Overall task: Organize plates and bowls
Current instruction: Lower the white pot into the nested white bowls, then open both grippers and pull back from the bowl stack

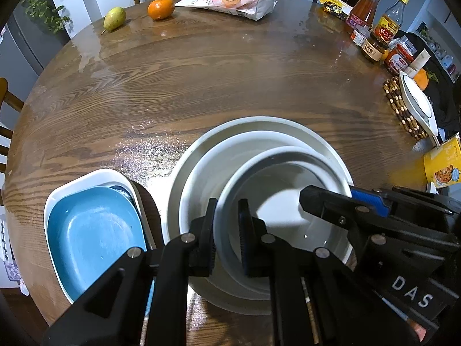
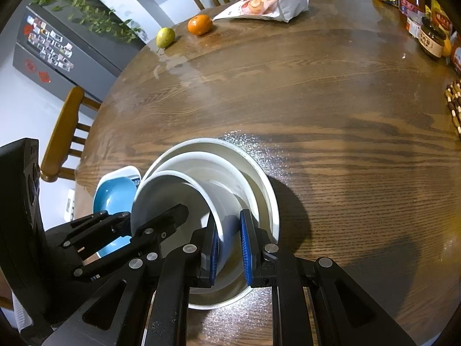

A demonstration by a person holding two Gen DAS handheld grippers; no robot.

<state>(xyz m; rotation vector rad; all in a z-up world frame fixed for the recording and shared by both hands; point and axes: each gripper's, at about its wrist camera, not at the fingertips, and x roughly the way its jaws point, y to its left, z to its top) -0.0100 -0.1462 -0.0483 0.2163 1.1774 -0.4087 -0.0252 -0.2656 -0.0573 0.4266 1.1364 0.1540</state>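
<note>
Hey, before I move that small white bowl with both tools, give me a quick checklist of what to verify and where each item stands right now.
1. Left tool clamped on the small bowl's rim: ok, one finger inside the wall, one outside.
2. Right tool clamped on the same bowl's opposite rim: ok.
3. Small bowl seated level in the middle bowl: not ok, it sits tilted.
4. Large bowl flat on the table: cannot tell, its base is hidden.
5. Blue dish clear of the bowl stack: ok, it lies apart in its white tray.
6. Bare tabletop beyond the stack: ok.
</note>
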